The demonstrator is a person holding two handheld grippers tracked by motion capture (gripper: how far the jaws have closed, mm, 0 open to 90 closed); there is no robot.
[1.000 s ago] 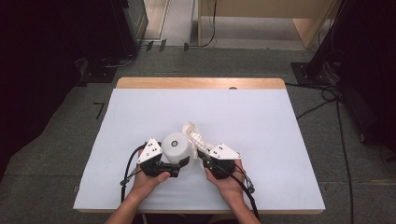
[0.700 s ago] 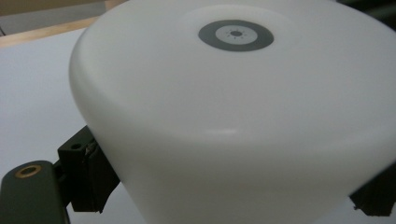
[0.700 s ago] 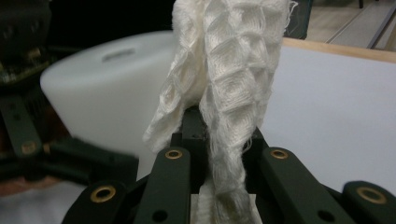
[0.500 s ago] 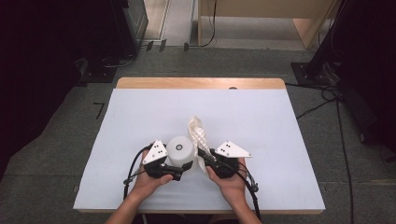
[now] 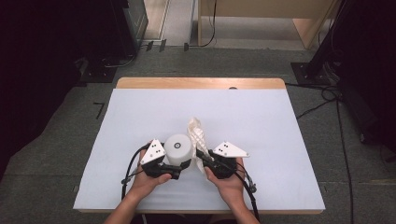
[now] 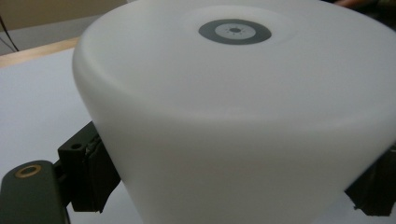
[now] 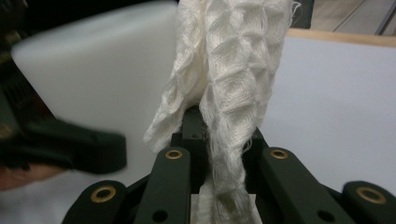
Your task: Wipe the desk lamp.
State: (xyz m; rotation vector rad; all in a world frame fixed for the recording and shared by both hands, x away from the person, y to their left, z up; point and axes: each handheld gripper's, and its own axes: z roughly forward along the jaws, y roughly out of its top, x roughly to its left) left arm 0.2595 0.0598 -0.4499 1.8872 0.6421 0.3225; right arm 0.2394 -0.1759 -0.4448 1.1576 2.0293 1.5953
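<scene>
From the high view, both hands sit at the near edge of the table (image 5: 140, 112), which is covered in a pale sheet; the left gripper (image 5: 180, 165) holds a white cup-like container (image 5: 178, 148) standing upside down, its flat base uppermost, and the right gripper (image 5: 201, 156) sits just beside it, clamping a bunched white cloth (image 5: 196, 135) that rises up and away from the person, touching or nearly touching the container's right side.

The left gripper view brings out what the overhead camera cannot: the container (image 6: 243, 116) is a smooth, slightly tapered translucent white body with a grey ringed mark in the middle of its upturned base; the two black jaws stand wide apart with their pads pressed against its wall low down on either side (the right pad is half cut off at the frame's edge), so the grip is a wide one around the body.

The right gripper view gives the cloth's (image 7: 233, 79) texture, a waffle weave with frayed edges, gathered into a narrow strand that runs down between the jaws; those jaws are pressed nearly together, pinching it. In the same view the container (image 7: 93, 74) shows as a blurred white block just to the left of the cloth, with a black jaw of the other gripper against its lower wall; whether cloth and container actually touch I cannot tell.
</scene>
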